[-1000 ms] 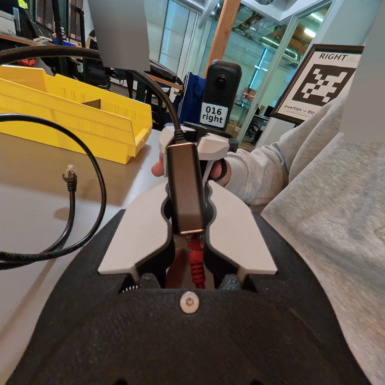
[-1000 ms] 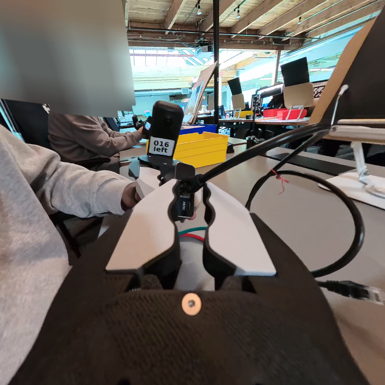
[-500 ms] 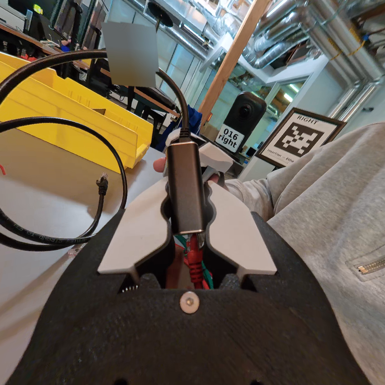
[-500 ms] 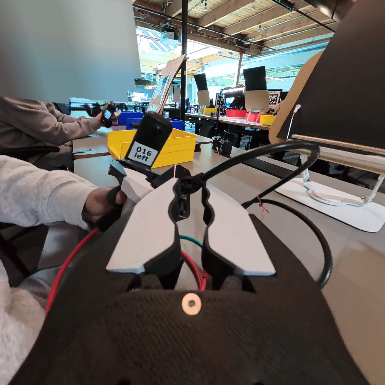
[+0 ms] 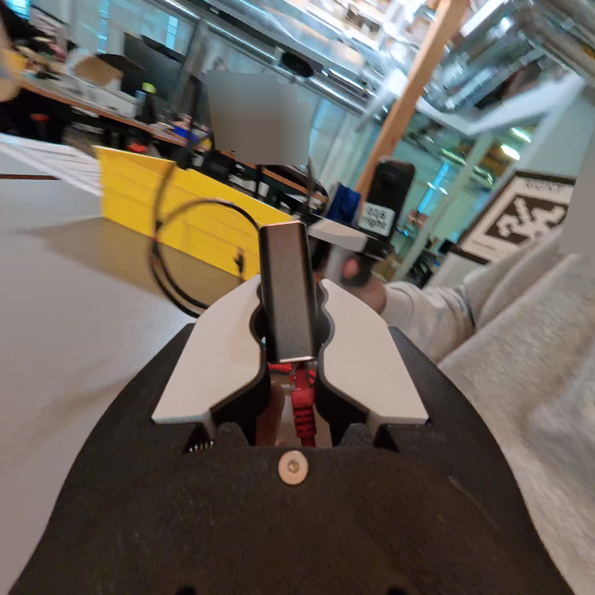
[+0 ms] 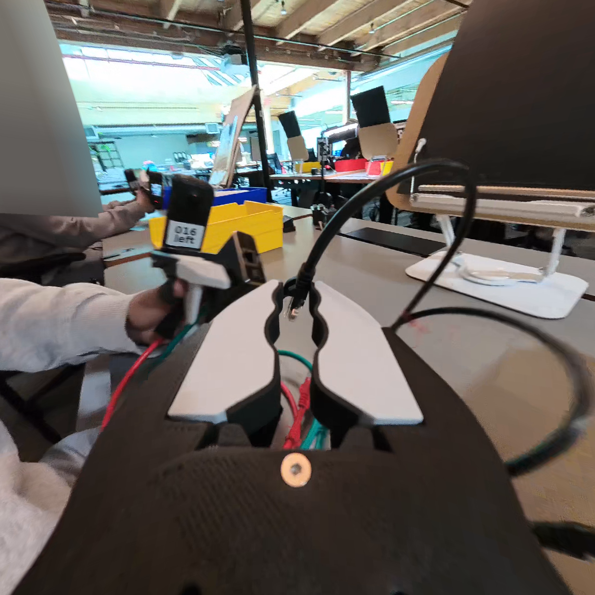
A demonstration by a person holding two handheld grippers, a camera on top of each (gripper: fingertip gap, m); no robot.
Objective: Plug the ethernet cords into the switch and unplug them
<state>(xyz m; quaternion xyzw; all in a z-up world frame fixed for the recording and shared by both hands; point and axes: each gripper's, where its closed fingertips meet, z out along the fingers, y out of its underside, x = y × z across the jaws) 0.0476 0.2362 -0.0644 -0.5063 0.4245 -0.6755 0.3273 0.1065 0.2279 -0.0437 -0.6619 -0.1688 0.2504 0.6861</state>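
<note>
While held upright: switch (image 5: 287, 299) dark, boxy | red cord (image 5: 302, 407) plugged in

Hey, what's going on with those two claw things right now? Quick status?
Left gripper shut on the dark switch, red cord still plugged in. Right gripper shut on the black cord's plug, clear of the switch. Nothing in the way.

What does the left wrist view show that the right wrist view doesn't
Only the left wrist view: a red plug in the switch's near end, left gripper clamping it. Only the right wrist view: the black ethernet plug pinched in the right gripper, loose green cable, the switch's open ports. Both: the switch, yellow bin, table.
</note>
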